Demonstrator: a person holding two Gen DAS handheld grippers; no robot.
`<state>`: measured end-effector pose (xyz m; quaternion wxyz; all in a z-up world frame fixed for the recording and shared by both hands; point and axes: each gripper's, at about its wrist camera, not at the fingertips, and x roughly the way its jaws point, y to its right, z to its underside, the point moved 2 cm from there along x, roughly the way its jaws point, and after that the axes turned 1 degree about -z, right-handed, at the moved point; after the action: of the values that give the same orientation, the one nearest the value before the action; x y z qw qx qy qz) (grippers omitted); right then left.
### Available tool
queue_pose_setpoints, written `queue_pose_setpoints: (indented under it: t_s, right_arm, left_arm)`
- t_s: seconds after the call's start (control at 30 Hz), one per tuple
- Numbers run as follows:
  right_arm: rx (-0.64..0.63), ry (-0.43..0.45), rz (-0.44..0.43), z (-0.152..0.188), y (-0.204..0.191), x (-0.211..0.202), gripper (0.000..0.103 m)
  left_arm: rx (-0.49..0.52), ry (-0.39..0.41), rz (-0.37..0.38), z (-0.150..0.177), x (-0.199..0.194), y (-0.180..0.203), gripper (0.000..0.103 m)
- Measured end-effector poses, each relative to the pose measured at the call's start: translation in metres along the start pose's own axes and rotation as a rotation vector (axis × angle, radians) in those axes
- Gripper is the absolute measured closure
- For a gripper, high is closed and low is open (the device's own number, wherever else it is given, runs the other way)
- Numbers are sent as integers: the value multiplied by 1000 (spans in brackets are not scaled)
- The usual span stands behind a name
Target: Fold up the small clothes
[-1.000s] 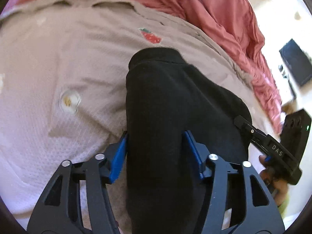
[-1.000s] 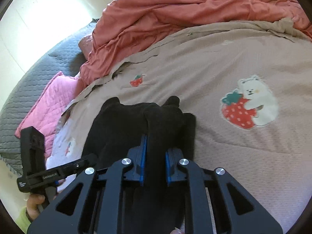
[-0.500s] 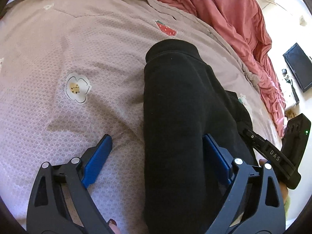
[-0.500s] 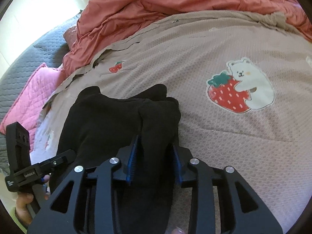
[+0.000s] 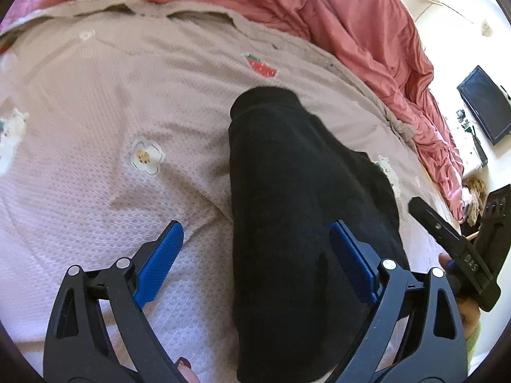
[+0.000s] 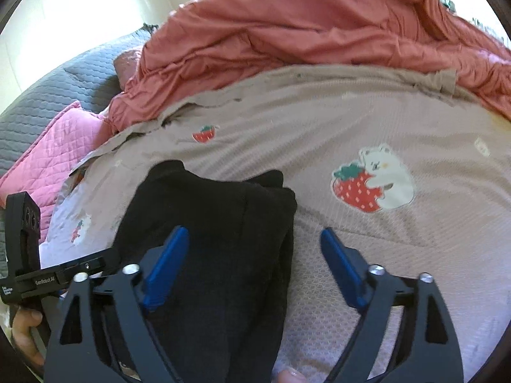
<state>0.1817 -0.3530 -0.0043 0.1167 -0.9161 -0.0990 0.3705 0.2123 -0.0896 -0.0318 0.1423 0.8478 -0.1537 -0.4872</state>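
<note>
A black folded garment [image 5: 303,191] lies in a long strip on the beige printed blanket [image 5: 95,102]. My left gripper [image 5: 255,252] is open wide just above the near part of the strip. Its left pad is over the blanket and its right pad over the cloth, and neither presses. In the right wrist view the same black garment [image 6: 217,223] has its right edge between the jaws of my right gripper [image 6: 255,255]. Those jaws are opening and their pads stand clear of the cloth. Each view shows the other gripper's body at its side edge, held by a hand.
A rumpled red duvet [image 6: 303,22] is heaped along the far side of the blanket. A pink quilted pillow [image 6: 60,146] and a grey quilt [image 6: 64,86] lie at the far left. A black screen [image 5: 485,105] stands beyond the bed at the right. The blanket [image 6: 415,249] carries strawberry and bear prints.
Both grippers have opened and let go of the black garment, the right one from a tight pinch on a fold. Both have drawn back a little, and the garment now lies flatter.
</note>
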Motion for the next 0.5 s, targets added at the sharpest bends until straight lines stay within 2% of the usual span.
queue_pose_setpoints:
  t_s: [0.17,0.3,0.5]
  right_arm:
    - [0,37,-21,1,-5,-20,5]
    - [-25,98,-27,4,-13,-44,5]
    - [-62,181,-12,23,-25,-83,5]
  left_arm:
    - [31,52,-27,1,-19,5,17]
    - [40,99,-30,4,-38,5,10]
    - [79,169,-55,21,-66,10,10]
